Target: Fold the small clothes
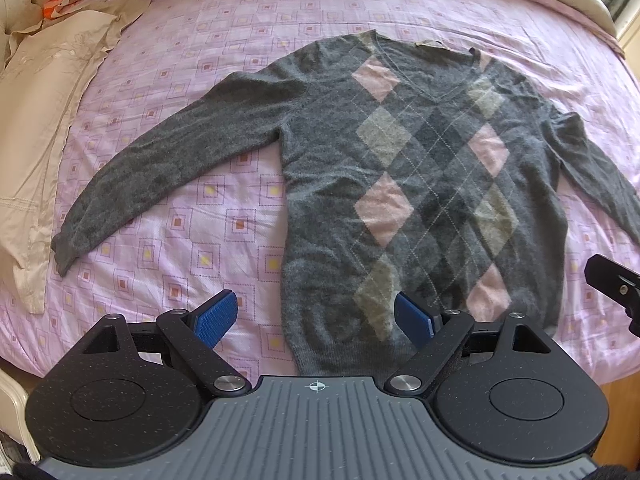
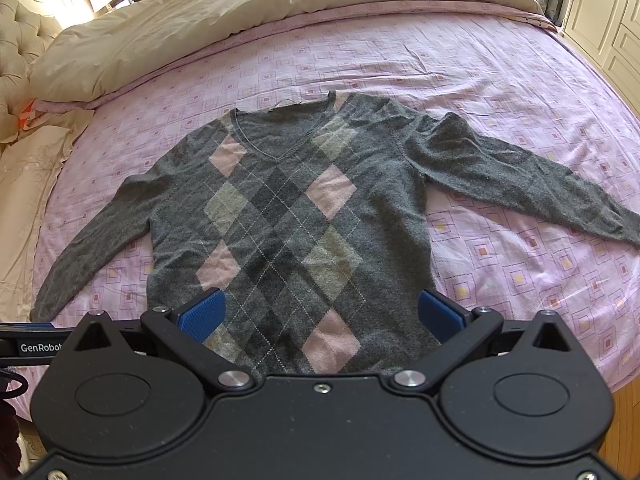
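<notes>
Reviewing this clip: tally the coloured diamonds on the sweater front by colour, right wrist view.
Argyle sweater on the pink bedsheet, counting only the light diamonds:
Pink diamonds: 4
Pale green-beige diamonds: 4, the lowest half hidden by the right claw
Total: 8

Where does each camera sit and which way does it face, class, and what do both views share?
Left wrist: sits behind the open left gripper, looks across the bed at the sweater from the hem end; the right gripper's tip shows at the frame's right edge.
Right wrist: sits behind the open right gripper, over the hem, facing the duvet.
Shared: sweater spread flat, pink sheet.
</notes>
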The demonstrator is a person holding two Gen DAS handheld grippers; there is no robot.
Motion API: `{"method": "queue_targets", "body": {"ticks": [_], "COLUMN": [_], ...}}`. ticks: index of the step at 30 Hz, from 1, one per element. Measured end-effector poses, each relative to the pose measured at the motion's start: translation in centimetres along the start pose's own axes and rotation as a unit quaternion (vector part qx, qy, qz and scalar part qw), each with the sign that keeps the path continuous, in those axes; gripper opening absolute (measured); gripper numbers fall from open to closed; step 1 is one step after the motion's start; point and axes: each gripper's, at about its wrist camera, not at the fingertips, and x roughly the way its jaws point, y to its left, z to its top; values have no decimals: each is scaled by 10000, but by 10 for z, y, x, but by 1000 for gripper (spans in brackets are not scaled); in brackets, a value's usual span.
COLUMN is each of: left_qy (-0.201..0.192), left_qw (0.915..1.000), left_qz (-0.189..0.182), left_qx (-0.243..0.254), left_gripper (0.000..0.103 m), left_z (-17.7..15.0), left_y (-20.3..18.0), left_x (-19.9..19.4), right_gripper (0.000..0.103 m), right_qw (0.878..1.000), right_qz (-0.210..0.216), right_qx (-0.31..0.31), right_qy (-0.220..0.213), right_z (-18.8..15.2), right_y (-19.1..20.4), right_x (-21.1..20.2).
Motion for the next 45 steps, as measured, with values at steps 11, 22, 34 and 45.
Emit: {"method": "queue_targets", "body": {"ticks": [11,22,34,45], "left_qy": [45,-67,-569,-1506], "left_qw": [10000,9996,9974,9876], "left_qz": [-7,94,-135,-389], "left_qx": [38,246,430,-199], "left_gripper": [85,85,83,83], "left_z": [2,9,15,36], "left_y": [3,2,-22,-48], "left_x": [4,6,1,-27], "right_gripper": [102,102,102,101], "right_qw": [9999,9991,9943,9956], "right_qz": [62,321,319,295], "right_qx": [57,77,640,887], "right_qy": [74,256,787,-83], "right_z": [1,-2,-11,3], "right_y": [7,12,-30,-144], "right_x": [7,12,33,48]}}
